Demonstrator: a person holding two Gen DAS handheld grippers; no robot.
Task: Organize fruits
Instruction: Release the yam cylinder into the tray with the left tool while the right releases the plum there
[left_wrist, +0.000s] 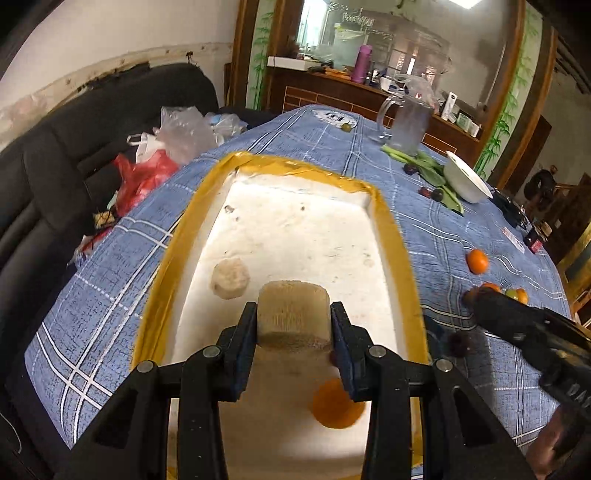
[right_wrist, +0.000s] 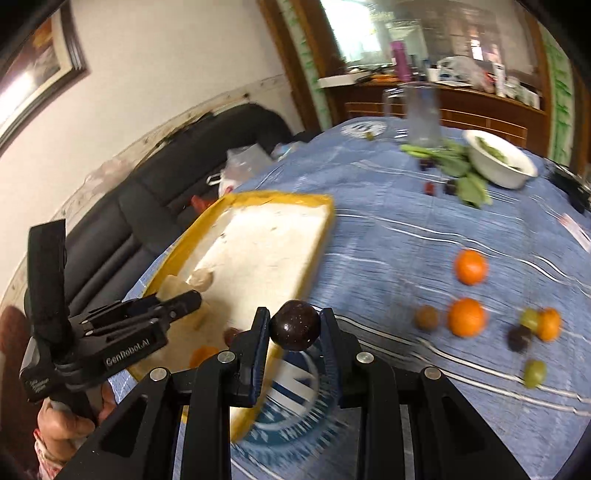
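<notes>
Dark plum (right_wrist: 294, 325) clamped in right gripper (right_wrist: 294, 326); left gripper (left_wrist: 293, 321), marked "GenRobot.AI", clamps beige chunk (left_wrist: 293, 314).

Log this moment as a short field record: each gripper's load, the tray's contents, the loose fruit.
left gripper: shut on beige cylindrical chunk, over the tray
right gripper: shut on dark round fruit, by the tray's edge
tray: yellow-taped rim; holds pale round piece and orange
tablecloth: oranges, green grapes loose

Home dining room: sofa (left_wrist: 74, 155), sideboard (left_wrist: 332, 96).
</notes>
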